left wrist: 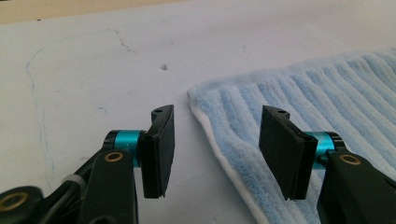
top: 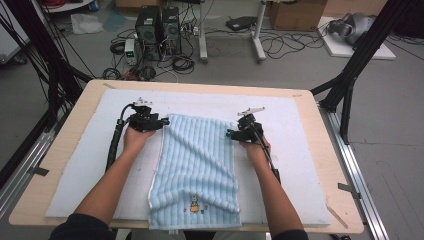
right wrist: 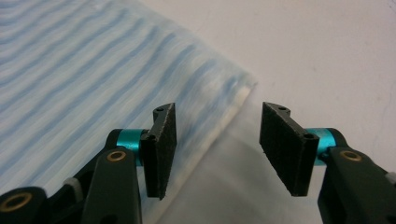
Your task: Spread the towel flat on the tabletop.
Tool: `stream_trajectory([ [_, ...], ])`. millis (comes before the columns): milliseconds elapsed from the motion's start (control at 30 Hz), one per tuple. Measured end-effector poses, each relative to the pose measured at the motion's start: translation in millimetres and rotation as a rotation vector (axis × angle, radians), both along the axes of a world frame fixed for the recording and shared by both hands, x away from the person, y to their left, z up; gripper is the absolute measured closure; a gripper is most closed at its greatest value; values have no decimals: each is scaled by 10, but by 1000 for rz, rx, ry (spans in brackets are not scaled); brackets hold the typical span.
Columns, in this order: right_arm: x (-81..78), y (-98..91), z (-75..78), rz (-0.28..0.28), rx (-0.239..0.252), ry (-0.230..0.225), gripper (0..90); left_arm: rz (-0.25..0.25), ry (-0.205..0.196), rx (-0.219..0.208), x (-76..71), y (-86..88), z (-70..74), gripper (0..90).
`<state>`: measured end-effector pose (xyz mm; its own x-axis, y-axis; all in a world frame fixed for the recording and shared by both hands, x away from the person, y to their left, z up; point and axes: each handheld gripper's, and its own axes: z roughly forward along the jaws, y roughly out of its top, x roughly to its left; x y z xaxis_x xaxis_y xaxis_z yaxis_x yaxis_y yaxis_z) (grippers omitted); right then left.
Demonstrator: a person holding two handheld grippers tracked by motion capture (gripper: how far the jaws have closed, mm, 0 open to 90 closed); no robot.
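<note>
- Blue towel lies flat on white mat, mid-surface.
- Left tongs open, empty, straddling towel's far left corner.
- Right tongs open, empty, over its far right corner.

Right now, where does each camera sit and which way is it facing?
High view: above the person's side, looking forward and down on the table; forearms, left gripper and right gripper flank the towel.
Left gripper view: on the left gripper, open over the towel's corner.
Right gripper view: on the right gripper, open at the towel's edge.
All share the towel.
</note>
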<state>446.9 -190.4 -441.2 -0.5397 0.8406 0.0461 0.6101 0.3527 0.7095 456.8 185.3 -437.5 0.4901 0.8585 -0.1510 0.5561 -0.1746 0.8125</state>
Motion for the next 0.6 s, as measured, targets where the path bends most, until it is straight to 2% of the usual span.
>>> stream_trajectory([
  [67, 104, 44, -19, -5, -8, 5, 535, 4, 6, -1, -1, 3, -1, 460],
  [167, 210, 68, -2, 53, -28, -6, 814, 9, 8, -2, -1, 10, -1, 461],
  [200, 210, 68, -2, 53, -28, -6, 814, 9, 8, -2, -1, 10, -1, 463],
  [267, 299, 127, 37, 50, -92, -3, 872, 16, 10, -3, -8, 10, 11, 463],
  [300, 326, 140, 47, 28, -116, -13, 873, 14, 12, 3, -12, 14, 19, 463],
  [333, 353, 125, 50, -5, -118, -32, 872, 19, 9, 1, -19, 14, 24, 463],
  [400, 386, 59, 42, -122, -66, -56, 843, 21, 7, 0, -33, 14, 23, 463],
  [433, 389, 31, 21, -156, -47, -61, 778, 22, 7, -3, -34, 11, 14, 462],
  [467, 394, 17, -4, -173, -41, -56, 715, 20, 9, 5, -31, 13, 6, 462],
  [500, 388, 6, -13, -182, -24, -56, 692, 21, 13, 8, -25, 11, -3, 462],
  [600, 323, -22, 29, -158, 10, -96, 654, 25, 9, -2, -12, -3, -25, 467],
])
